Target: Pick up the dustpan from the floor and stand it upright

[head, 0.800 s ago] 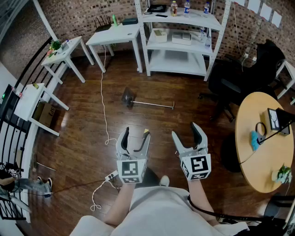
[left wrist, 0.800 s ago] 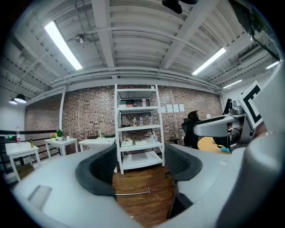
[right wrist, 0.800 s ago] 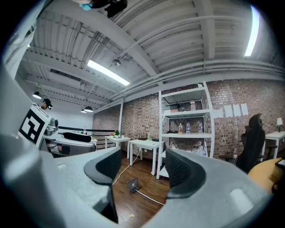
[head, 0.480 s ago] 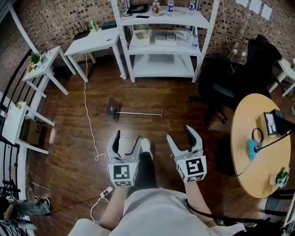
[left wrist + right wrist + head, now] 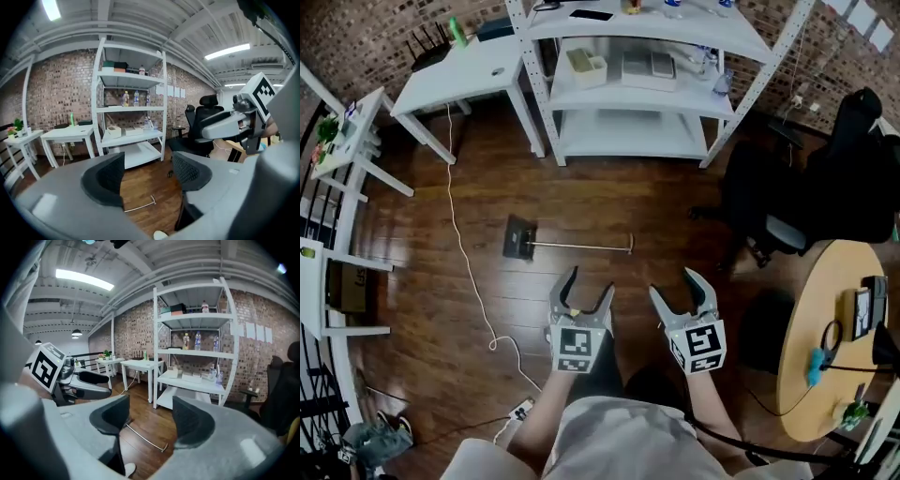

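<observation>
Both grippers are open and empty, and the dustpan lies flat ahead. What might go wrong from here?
The dustpan has a thin handle lying flat on the floor: the left gripper or right gripper may slip off it, or the pan end may swing down once lifted. The white cord runs close beside it and might trip a step forward.

Dark wood floor, sparse.
Dustpan lies flat, handle pointing right; white cable snakes past its left side; shelf unit and chair stand beyond it.
</observation>
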{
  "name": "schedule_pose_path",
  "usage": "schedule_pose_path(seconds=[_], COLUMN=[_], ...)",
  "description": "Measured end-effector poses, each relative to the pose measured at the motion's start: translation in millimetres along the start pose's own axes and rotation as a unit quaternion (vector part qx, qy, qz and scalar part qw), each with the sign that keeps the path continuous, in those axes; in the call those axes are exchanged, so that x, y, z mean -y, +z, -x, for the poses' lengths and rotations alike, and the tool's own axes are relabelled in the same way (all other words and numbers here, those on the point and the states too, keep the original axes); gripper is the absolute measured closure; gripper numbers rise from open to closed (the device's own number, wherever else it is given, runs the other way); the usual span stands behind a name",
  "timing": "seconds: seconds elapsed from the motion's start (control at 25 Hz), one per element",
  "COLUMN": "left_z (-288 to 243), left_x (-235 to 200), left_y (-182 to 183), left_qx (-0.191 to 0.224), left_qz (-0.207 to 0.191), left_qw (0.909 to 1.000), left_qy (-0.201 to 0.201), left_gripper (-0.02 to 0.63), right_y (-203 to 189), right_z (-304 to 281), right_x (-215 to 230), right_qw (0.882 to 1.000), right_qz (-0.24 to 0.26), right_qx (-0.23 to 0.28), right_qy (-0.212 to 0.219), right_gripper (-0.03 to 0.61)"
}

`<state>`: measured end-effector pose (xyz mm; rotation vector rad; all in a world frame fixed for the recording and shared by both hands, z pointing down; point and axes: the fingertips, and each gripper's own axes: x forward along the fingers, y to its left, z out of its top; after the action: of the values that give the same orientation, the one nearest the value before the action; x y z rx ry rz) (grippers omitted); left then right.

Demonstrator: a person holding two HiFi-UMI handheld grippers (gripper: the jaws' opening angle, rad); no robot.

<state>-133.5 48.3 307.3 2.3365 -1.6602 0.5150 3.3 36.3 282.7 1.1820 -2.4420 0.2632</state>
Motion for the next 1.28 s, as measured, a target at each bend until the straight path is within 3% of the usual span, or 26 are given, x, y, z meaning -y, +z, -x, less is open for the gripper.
schedule_pose_path(seconds=[0.12, 0.24, 0.6, 0.8, 1.04, 1.12, 1.28], left_z=[-60, -113, -283, -400, -503, -529, -555], left_x=[-10, -6, 40, 61, 80, 81, 83], left_y=[-35, -80, -282, -426, -599, -638, -683], left_qx=[-0.062, -0.113, -0.247, -0.309, -0.372, -0.382, -0.411], left_qz=[-0.042, -0.057, -0.079, -0.078, -0.085, -0.089, -0.084], left_qw=[0.9965, 0.9897, 0.9557, 0.936, 0.9114, 0.9073, 0.8974], left_qy=[-0.037, -0.068, -0.139, -0.149, -0.155, -0.151, -0.137], left_gripper=[0.283, 0.3, 0.352, 0.351, 0.351, 0.351, 0.375], right_y=[-9, -41, -222, -313, -423, -444, -461], right_z=[-53, -96, -204, -258, -317, -334, -353], right_x=[13, 35, 87, 123, 172, 184, 197], right_qw=[0.999, 0.997, 0.983, 0.978, 0.976, 0.977, 0.978], right_qz=[0.012, 0.007, -0.055, -0.055, -0.076, -0.07, -0.078], right_qx=[-0.027, -0.063, -0.151, -0.174, -0.184, -0.181, -0.173], right_qy=[0.026, 0.04, 0.086, 0.098, 0.087, 0.088, 0.085], right_gripper=[0.304, 0.304, 0.304, 0.304, 0.304, 0.304, 0.304])
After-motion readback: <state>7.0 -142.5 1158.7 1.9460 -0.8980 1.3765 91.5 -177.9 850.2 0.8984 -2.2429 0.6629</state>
